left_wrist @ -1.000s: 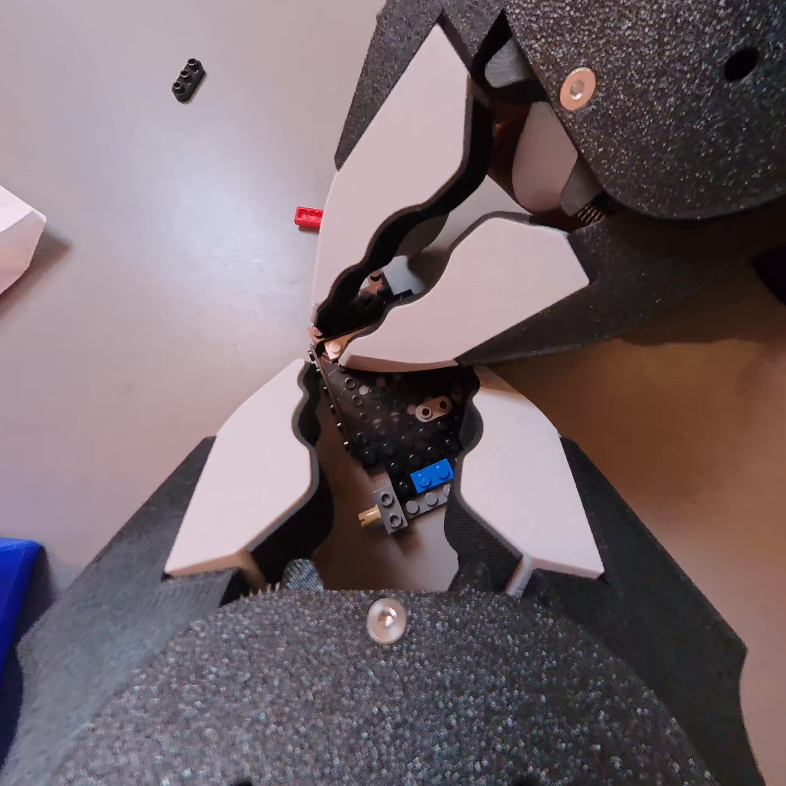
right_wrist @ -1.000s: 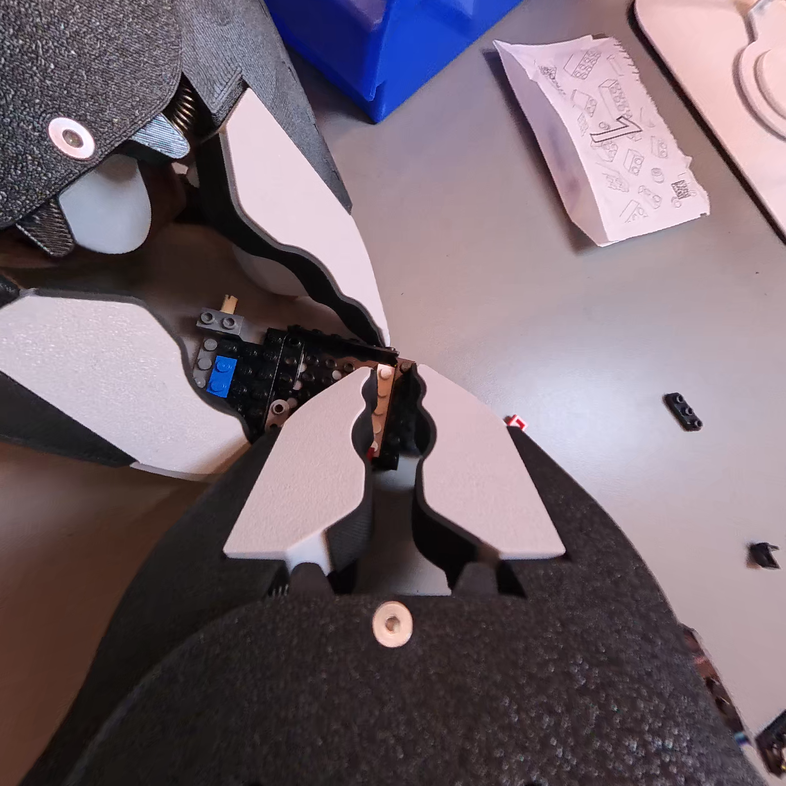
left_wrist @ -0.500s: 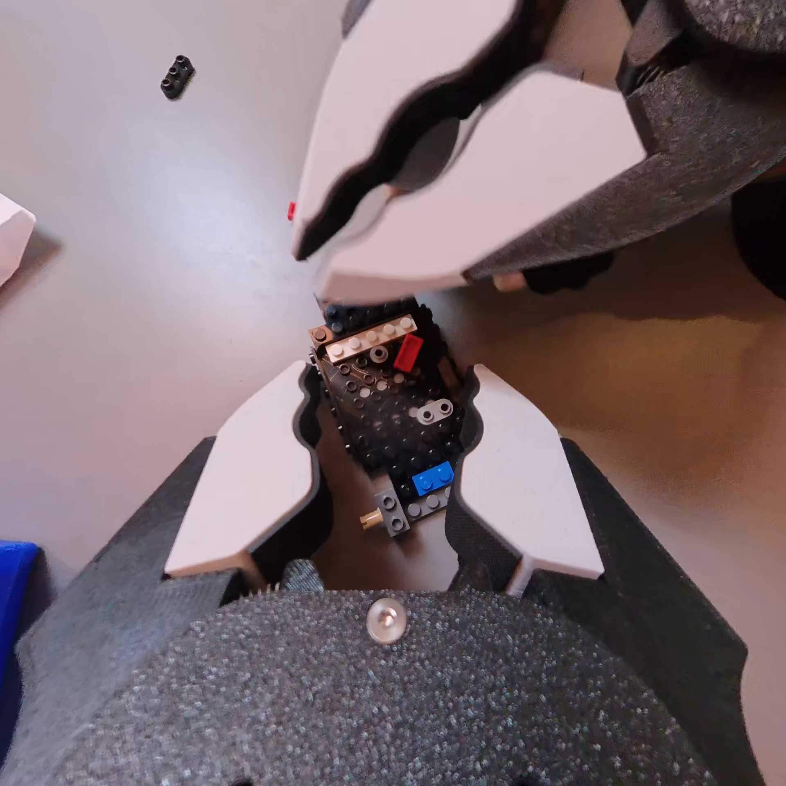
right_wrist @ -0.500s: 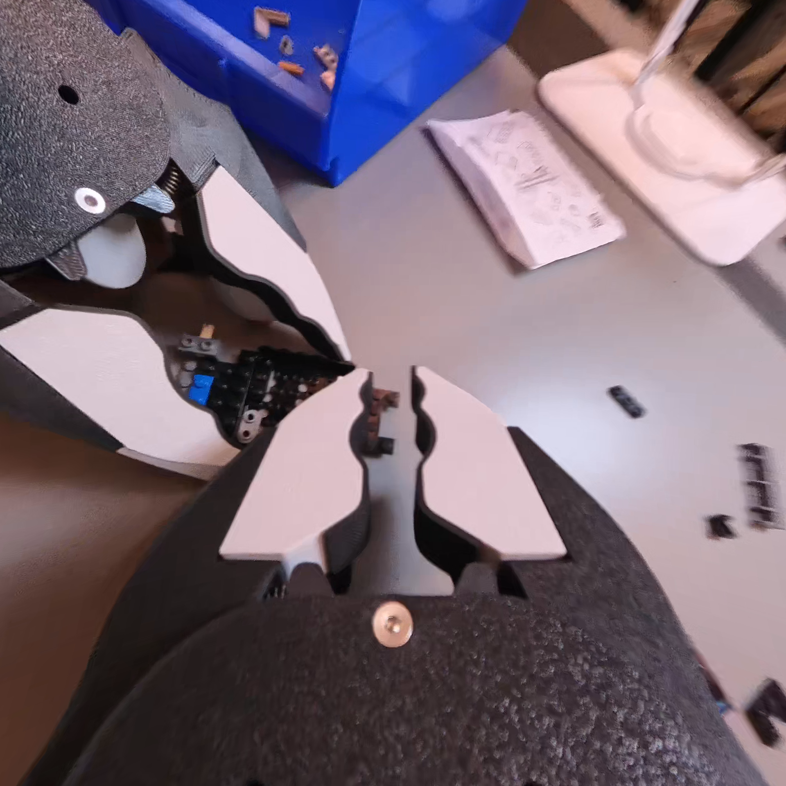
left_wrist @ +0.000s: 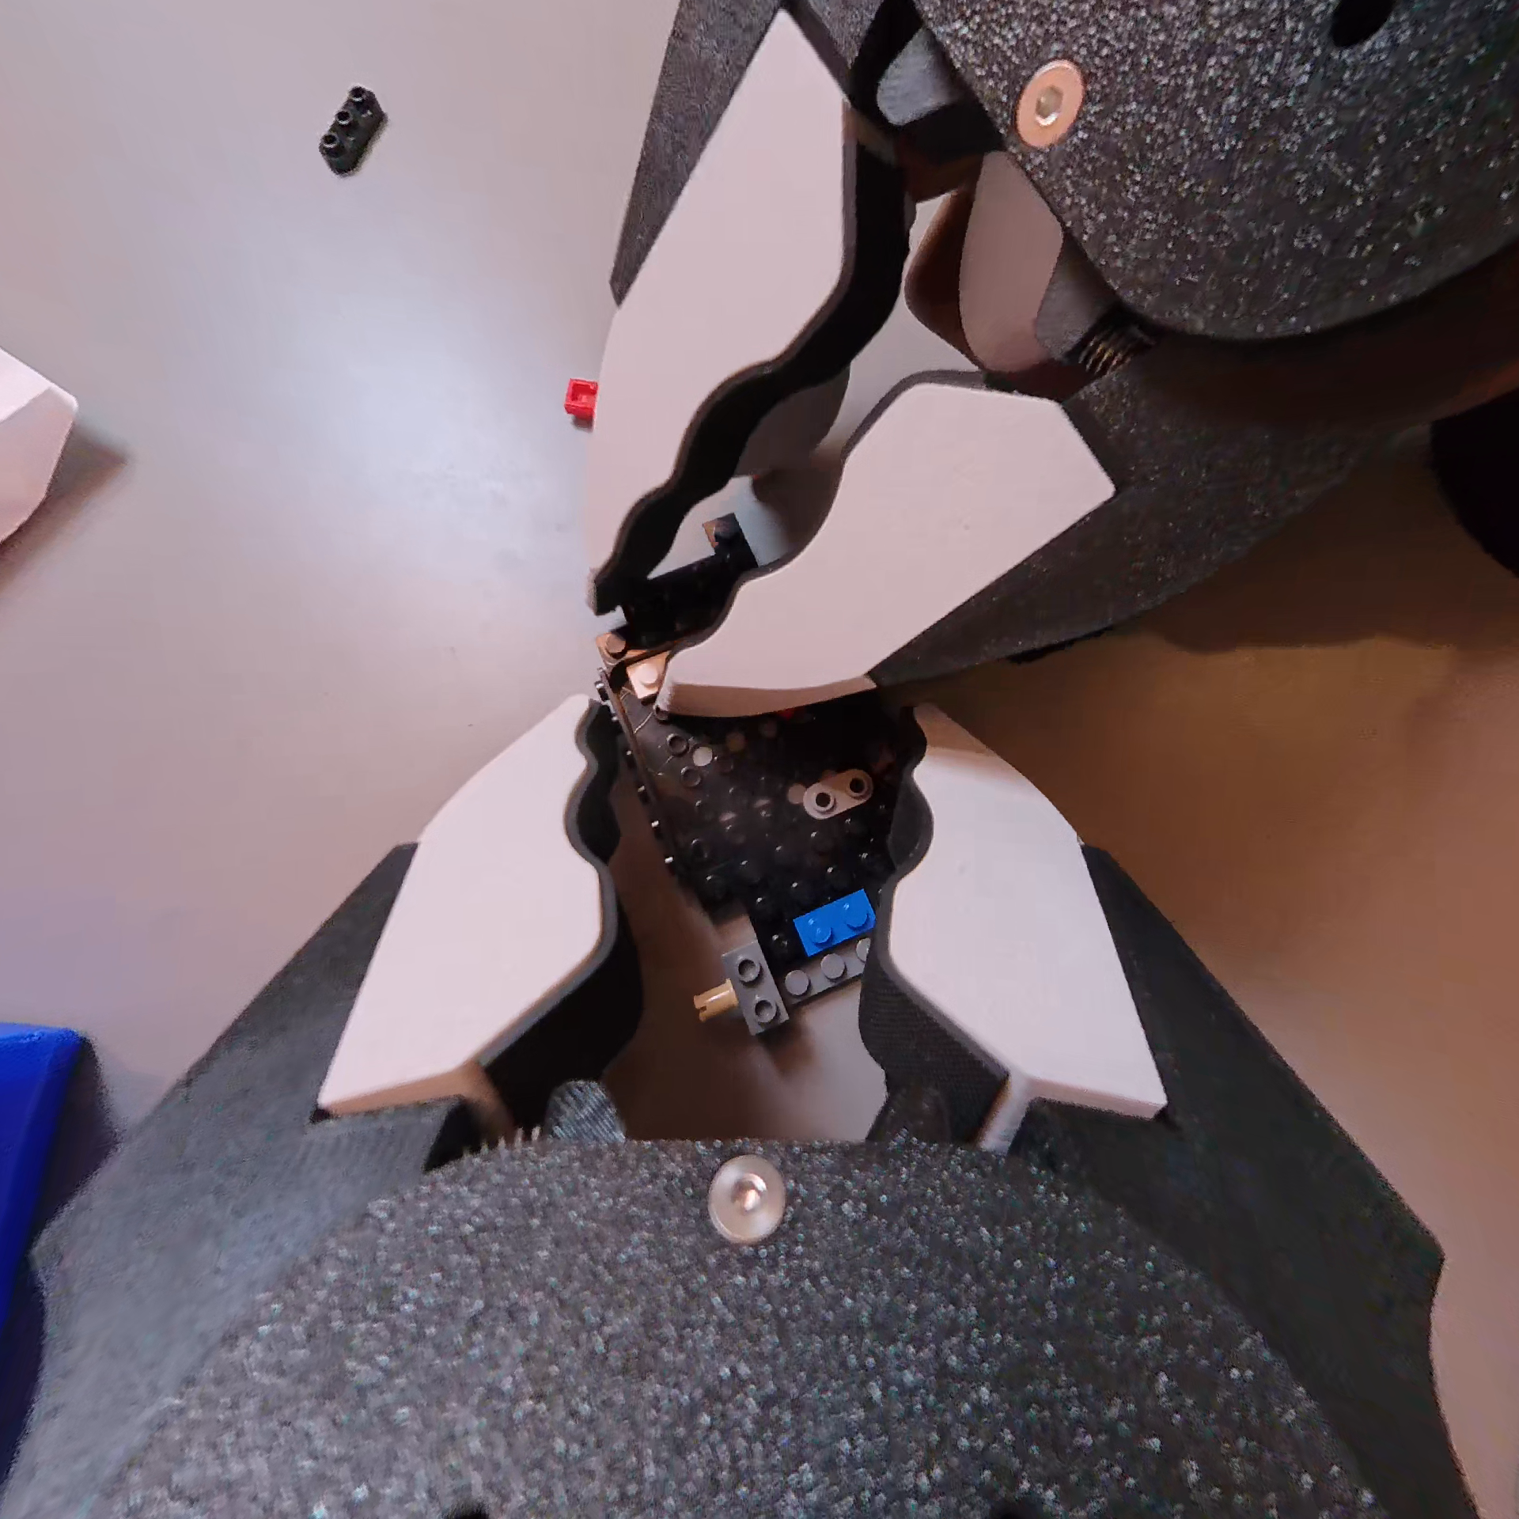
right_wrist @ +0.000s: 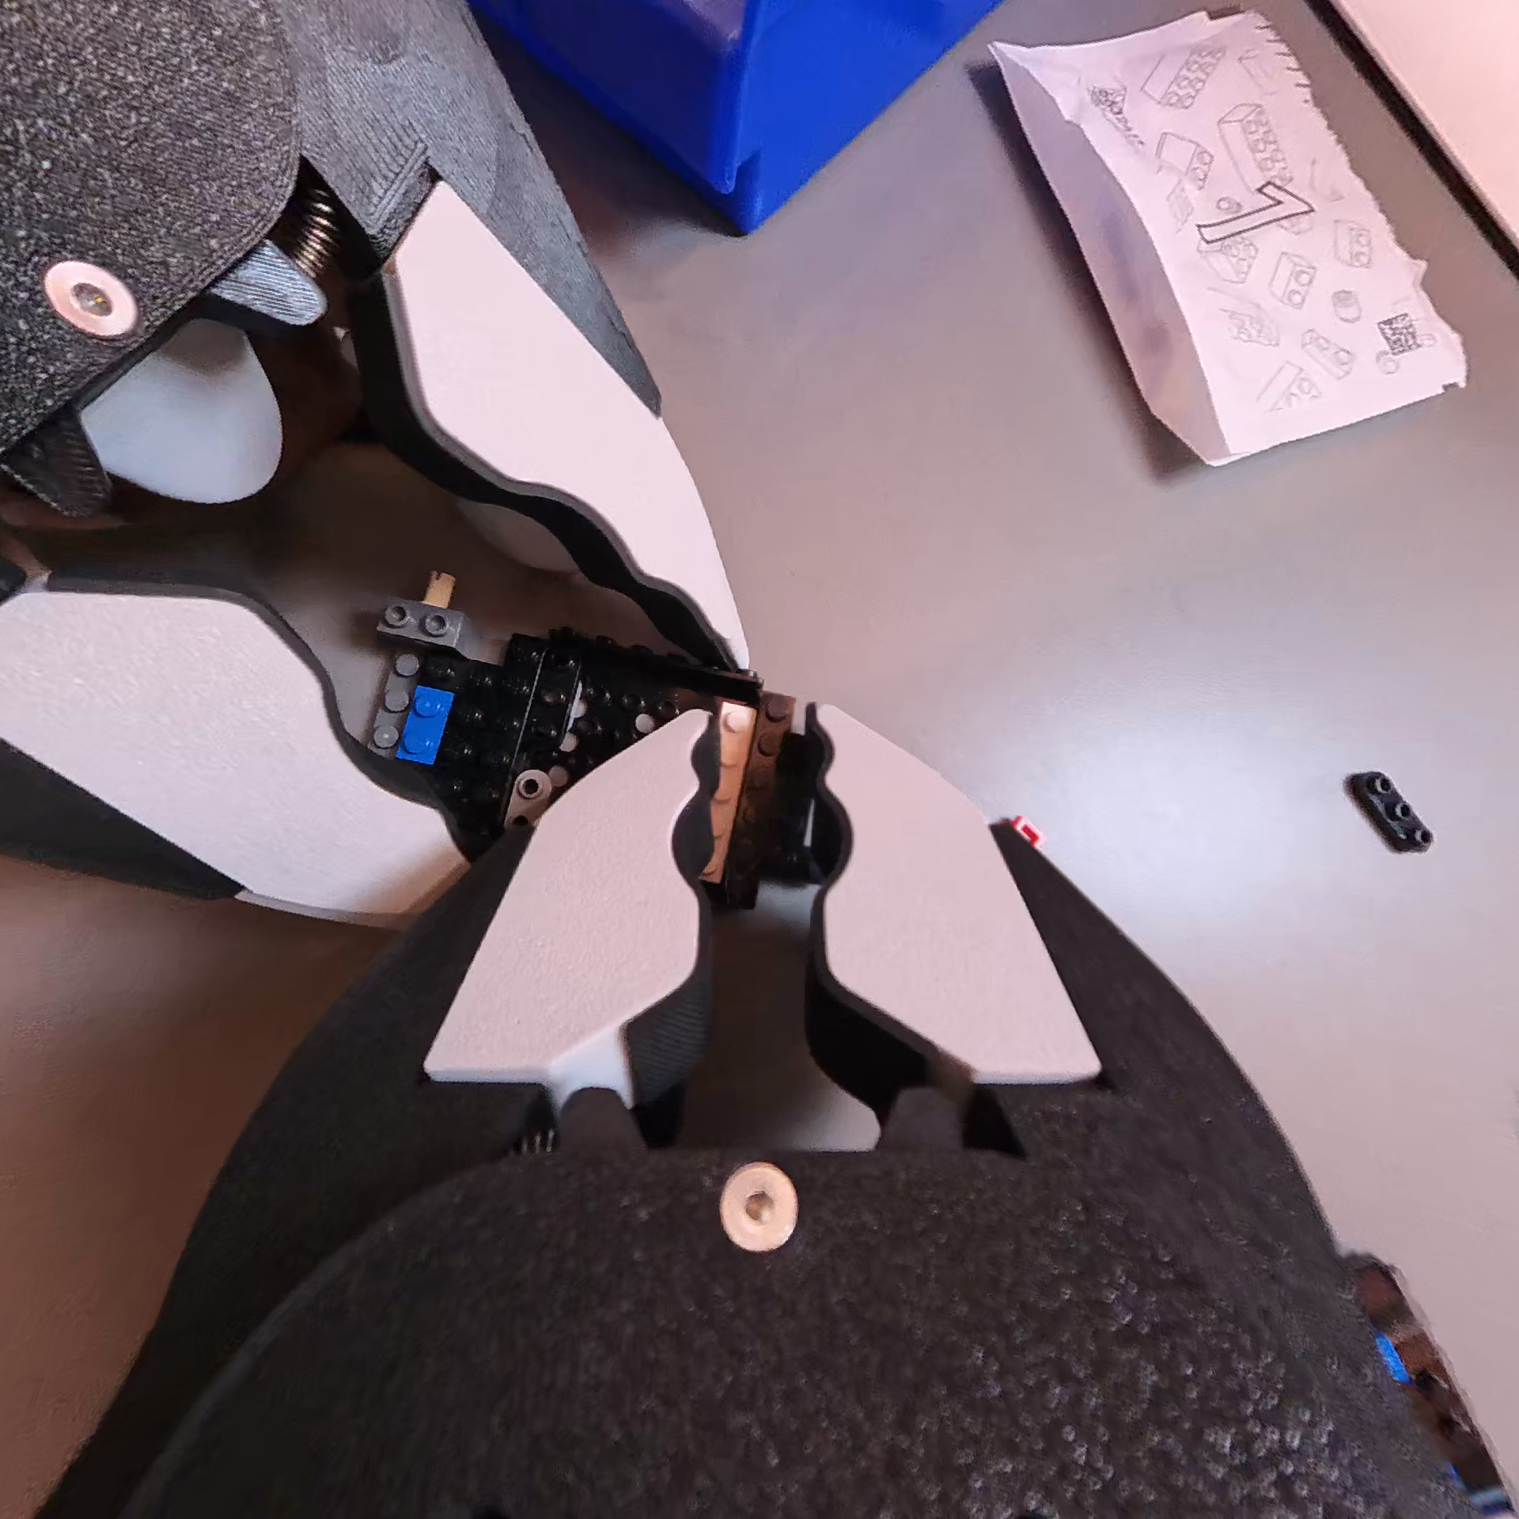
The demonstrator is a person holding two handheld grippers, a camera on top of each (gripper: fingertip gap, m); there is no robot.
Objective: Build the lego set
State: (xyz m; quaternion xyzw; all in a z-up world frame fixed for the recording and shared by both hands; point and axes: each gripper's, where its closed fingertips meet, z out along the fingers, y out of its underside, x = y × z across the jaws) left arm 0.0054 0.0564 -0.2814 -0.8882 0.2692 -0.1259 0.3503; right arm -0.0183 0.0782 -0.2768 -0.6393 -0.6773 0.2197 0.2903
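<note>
A black brick assembly with a blue plate, grey plates and a tan pin sits between the fingers of my left gripper, which is shut on it. My right gripper comes in from the opposite side. Its jaws are closed on the assembly's far end, over a tan plate and a dark brown plate beside it. The right gripper also shows in the left wrist view. The left gripper shows at upper left in the right wrist view with the assembly in it. The red piece on the assembly's end is hidden under the right fingers.
On the grey table lie a small red brick, a black three-stud plate and a white paper bag with brick drawings. A blue bin stands behind. Dark loose pieces lie at lower right.
Half a second ago my right gripper was lifted clear of the assembly. It has come back down and its jaws again close on the far end. The left gripper has held still.
</note>
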